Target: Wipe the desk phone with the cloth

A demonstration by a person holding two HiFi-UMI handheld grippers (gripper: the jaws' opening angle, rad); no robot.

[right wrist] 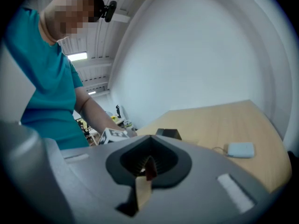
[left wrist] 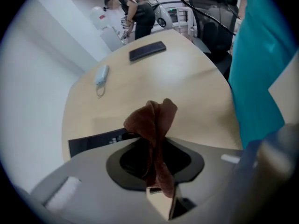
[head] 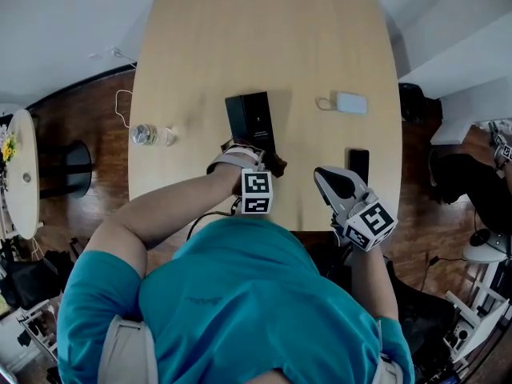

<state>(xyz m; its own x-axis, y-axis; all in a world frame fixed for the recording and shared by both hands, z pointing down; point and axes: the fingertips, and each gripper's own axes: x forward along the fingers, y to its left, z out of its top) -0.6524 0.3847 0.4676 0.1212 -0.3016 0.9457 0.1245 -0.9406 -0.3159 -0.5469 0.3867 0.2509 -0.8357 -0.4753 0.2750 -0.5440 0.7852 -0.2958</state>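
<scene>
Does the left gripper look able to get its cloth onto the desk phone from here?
Probably yes. The left gripper, shut on the cloth, sits close by the desk phone's near end, with nothing between them.

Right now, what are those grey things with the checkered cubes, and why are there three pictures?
A person in a teal shirt holds a hand-held gripper in each hand. It is a grey tool with two jaws that pinch, and the cubes are part of it. One picture comes from a camera on the person's head, looking down at a wooden table. The other two come from cameras riding on the two tools. On the table lie a black desk phone, a water bottle, a small white box with a cord and a black mobile phone. The left hand-held gripper pinches a brown cloth by the near end of the desk phone. The right hand-held gripper is shut, with nothing in it.
</scene>
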